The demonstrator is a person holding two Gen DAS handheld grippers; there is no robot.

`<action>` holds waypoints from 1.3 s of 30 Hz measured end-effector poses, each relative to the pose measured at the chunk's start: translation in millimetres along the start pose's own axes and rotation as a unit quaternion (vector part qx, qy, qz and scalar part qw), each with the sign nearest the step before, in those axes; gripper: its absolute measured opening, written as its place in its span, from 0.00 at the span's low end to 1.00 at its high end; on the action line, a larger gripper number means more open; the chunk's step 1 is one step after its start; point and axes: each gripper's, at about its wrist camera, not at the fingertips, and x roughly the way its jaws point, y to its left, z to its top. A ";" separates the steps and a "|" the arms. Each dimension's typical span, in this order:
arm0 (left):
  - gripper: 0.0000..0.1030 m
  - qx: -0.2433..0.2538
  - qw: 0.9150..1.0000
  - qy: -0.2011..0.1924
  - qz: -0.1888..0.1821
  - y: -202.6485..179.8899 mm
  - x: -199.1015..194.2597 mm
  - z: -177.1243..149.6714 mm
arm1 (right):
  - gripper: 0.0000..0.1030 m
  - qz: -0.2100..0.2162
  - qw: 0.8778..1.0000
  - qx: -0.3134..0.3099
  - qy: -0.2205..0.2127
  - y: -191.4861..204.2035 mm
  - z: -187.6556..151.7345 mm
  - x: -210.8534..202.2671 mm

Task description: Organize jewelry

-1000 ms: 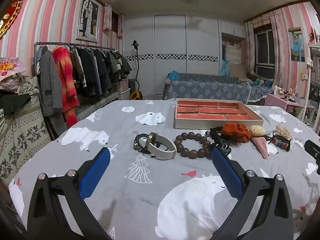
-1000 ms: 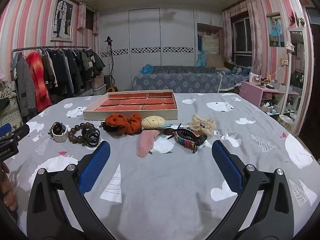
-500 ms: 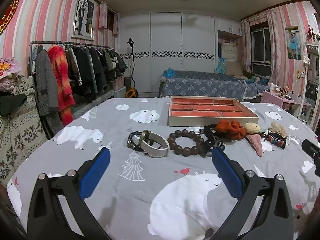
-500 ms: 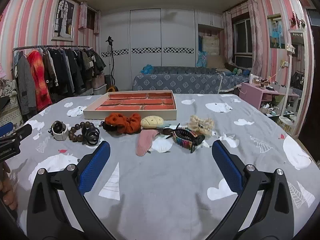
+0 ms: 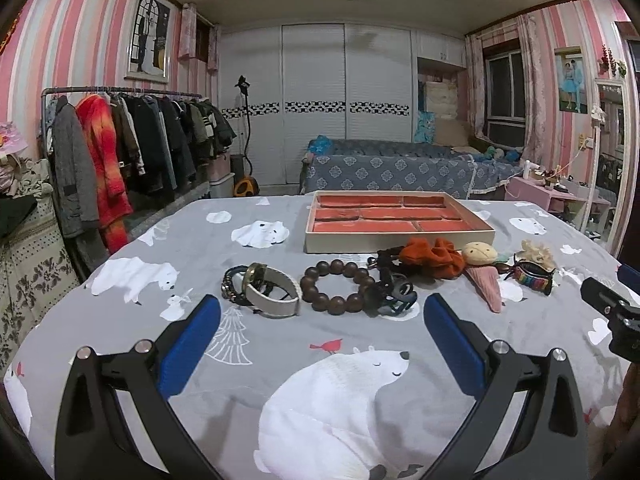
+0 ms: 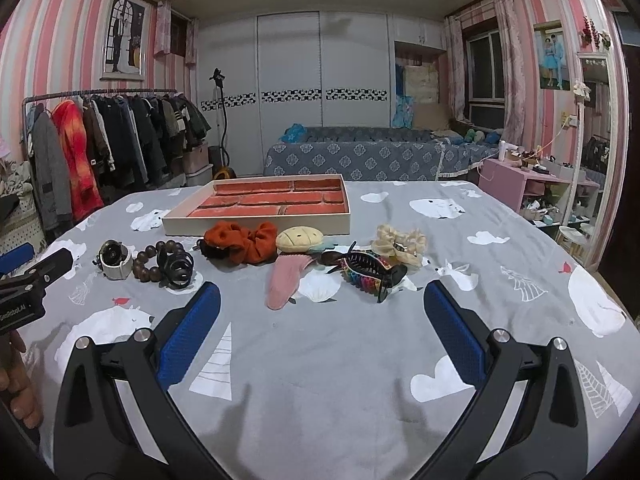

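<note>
1. Left gripper (image 5: 322, 332) gapes wide and empty over bare cloth (image 5: 280, 360), near the watch (image 5: 272, 292) and beads (image 5: 336, 286).
2. Right gripper (image 6: 322, 332) is likewise wide apart and holds nothing; open cloth lies ahead to the right edge.
3. One tray (image 6: 256, 224) stands empty behind the row.
4. In the row: one watch, one bead bracelet, two claw clips (image 6: 368, 274), two scrunchies (image 6: 240, 240).

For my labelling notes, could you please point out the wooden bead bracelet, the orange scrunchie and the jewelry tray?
wooden bead bracelet (image 5: 320, 299): left wrist view, near-side bead.
orange scrunchie (image 6: 244, 242): right wrist view, middle folds.
jewelry tray (image 5: 396, 241): left wrist view, front wall.
</note>
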 end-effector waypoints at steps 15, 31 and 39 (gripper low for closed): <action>0.96 0.009 1.000 0.013 -0.009 -10.6 7.4 2.1 | 0.96 -0.018 1.000 -0.003 0.000 -16.6 4.0 2.6; 0.96 0.027 0.999 0.021 -0.020 -25.1 25.0 5.5 | 0.96 -0.003 0.999 0.009 0.037 -28.7 8.1 27.6; 0.96 0.043 0.999 0.020 -0.016 -42.4 45.1 13.4 | 0.96 -0.015 0.999 0.001 0.043 -33.6 11.9 37.3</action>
